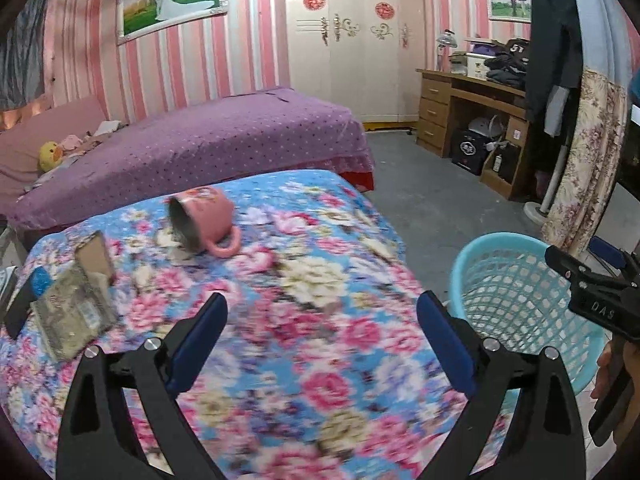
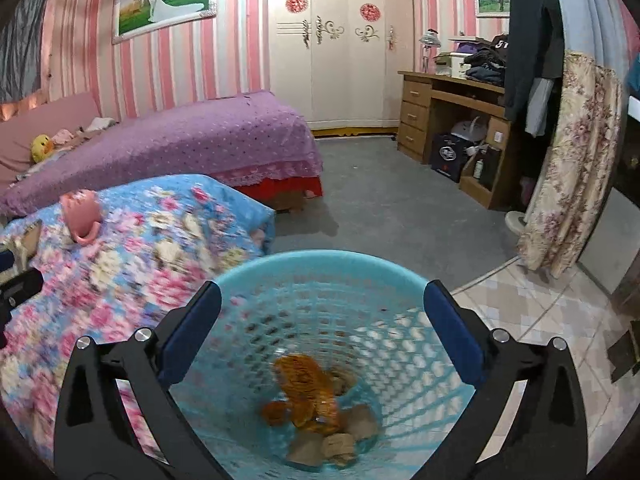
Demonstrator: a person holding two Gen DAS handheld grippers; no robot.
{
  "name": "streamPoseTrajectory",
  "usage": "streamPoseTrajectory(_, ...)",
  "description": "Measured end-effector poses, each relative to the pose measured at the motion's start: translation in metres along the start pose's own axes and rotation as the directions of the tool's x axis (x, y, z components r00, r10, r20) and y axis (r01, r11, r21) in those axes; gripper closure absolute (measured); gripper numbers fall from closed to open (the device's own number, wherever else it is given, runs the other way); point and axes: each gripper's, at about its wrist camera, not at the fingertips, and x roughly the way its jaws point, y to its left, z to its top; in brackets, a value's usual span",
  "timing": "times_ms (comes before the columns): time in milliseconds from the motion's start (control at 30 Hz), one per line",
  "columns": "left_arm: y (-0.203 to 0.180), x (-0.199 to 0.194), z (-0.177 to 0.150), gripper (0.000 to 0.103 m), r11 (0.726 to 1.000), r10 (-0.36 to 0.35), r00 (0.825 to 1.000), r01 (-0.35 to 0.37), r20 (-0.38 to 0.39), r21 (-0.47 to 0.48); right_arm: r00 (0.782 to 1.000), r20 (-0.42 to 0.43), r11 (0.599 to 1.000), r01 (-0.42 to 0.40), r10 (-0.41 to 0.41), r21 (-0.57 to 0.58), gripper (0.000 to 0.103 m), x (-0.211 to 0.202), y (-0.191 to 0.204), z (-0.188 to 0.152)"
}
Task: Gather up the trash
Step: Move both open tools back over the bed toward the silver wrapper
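A turquoise lattice basket holds orange and tan scraps. The pink mug lies on a blue, pink-flowered cloth; the bedspread is purple, white-dotted.

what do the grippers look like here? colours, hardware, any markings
Both match: the left gripper and right gripper have matte black angular arms with triangular cutouts, silver round pivot bolts, and flat dark-blue pads on the fingers. In the left wrist view the right gripper's black body carries pale "DAS" lettering. No cables or sleeves visible.

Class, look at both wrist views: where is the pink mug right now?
The pink mug lies on its side on the floral blanket, far side, right of the open box. In the right wrist view it sits far left.
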Motion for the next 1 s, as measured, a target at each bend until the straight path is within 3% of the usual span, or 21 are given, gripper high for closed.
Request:
streamPoseTrajectory(267, 0.077, -0.018, -0.013, 0.006, 0.992, 0.113, 0.994, -0.113, -0.014, -0.05, 0.996, 0.002, 0.996, -0.092, 0.092, -0.022, 0.004, -0.001, 0.072, 0.007)
streamPoseTrajectory(567, 0.173, -0.028, -0.038, 0.006, 0.958, 0.253, 0.967, -0.256, -0.04, -0.133, 0.989, -0.011, 0.982, -0.147, 0.147, -0.12, 0.004, -0.001, 0.151, 0.0)
streamPoseTrajectory(733, 0.217, -0.022, -0.054, 0.006, 0.94, 0.283, 0.955, -0.294, -0.084, -0.174, 0.986, -0.045, 0.973, -0.164, 0.159, -0.163, 0.004, 0.01, 0.181, -0.009)
streamPoseTrajectory(1000, 0.269, -0.01, -0.078, 0.006, 0.923, 0.318, 0.939, -0.339, -0.135, -0.184, 0.982, -0.076, 0.981, -0.177, 0.171, -0.075, 0.004, 0.03, 0.202, -0.016)
